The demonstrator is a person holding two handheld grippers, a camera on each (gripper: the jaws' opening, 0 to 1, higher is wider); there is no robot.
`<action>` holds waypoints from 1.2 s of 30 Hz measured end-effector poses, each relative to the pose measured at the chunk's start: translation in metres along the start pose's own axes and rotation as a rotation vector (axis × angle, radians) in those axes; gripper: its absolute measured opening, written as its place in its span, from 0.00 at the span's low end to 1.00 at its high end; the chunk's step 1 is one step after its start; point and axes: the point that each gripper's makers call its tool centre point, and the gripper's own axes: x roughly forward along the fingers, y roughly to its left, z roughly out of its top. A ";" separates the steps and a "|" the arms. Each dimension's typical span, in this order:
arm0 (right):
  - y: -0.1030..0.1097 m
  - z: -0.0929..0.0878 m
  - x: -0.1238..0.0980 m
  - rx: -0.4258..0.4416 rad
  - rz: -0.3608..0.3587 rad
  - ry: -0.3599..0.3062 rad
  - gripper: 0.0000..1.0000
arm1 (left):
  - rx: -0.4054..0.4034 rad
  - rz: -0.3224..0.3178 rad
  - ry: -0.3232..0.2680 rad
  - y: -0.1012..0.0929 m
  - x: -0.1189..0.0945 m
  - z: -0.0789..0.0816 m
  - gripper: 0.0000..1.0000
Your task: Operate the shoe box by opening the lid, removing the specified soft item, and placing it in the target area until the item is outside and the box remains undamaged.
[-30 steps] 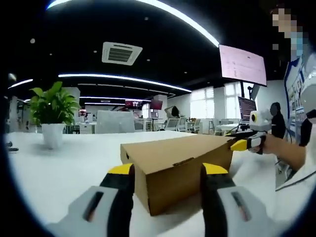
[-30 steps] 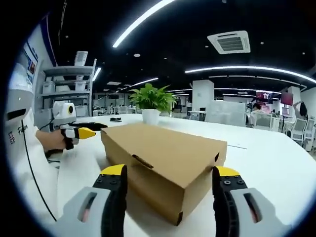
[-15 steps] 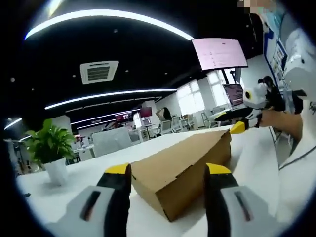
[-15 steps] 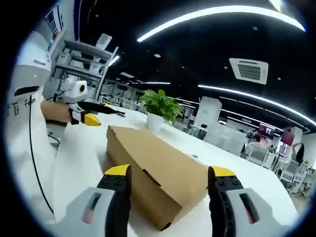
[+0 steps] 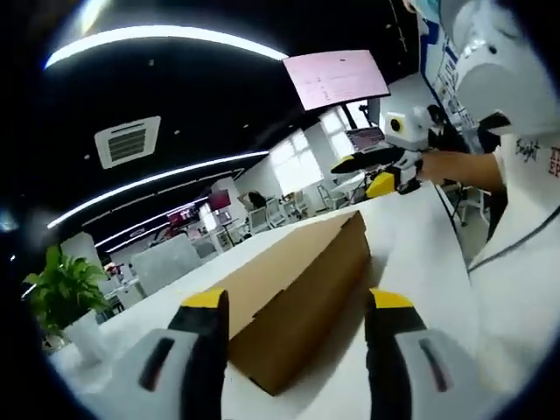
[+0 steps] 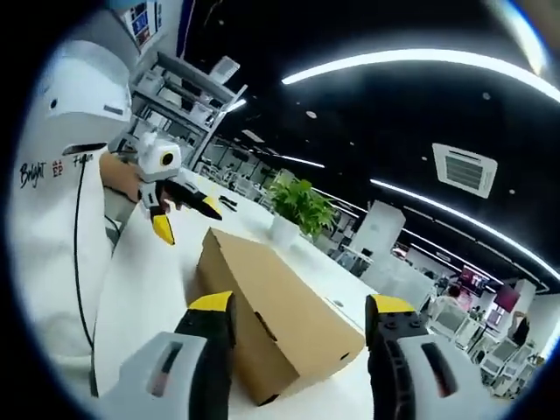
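In the left gripper view, the left gripper [image 5: 293, 302] stands wide at the bottom of the frame, holding nothing; the closed cardboard shoe box [image 5: 297, 280] lies between and beyond its jaws on the white table [image 5: 420, 236], running toward the upper right. In the right gripper view, the right gripper [image 6: 297, 306] is likewise spread and empty, the box's near corner at centre bottom between its jaws. A potted plant [image 6: 297, 206] stands behind the box.
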 end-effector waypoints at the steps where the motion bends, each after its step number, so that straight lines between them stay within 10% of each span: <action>1: 0.003 -0.001 0.000 -0.018 0.005 0.004 0.60 | 0.046 -0.008 -0.002 -0.001 -0.001 0.003 0.63; 9: 0.009 0.011 -0.004 -0.049 0.016 -0.018 0.61 | 0.117 0.022 -0.047 0.009 -0.008 0.024 0.63; 13: 0.012 0.017 -0.002 -0.064 0.034 -0.015 0.61 | 0.112 0.047 -0.022 0.014 -0.010 0.025 0.78; 23: 0.012 0.029 -0.005 -0.130 0.030 -0.047 0.58 | 0.200 0.091 0.017 0.031 -0.024 0.026 0.59; 36: 0.000 0.017 -0.011 -0.205 -0.047 -0.012 0.54 | 0.367 0.100 0.067 0.027 -0.017 0.011 0.60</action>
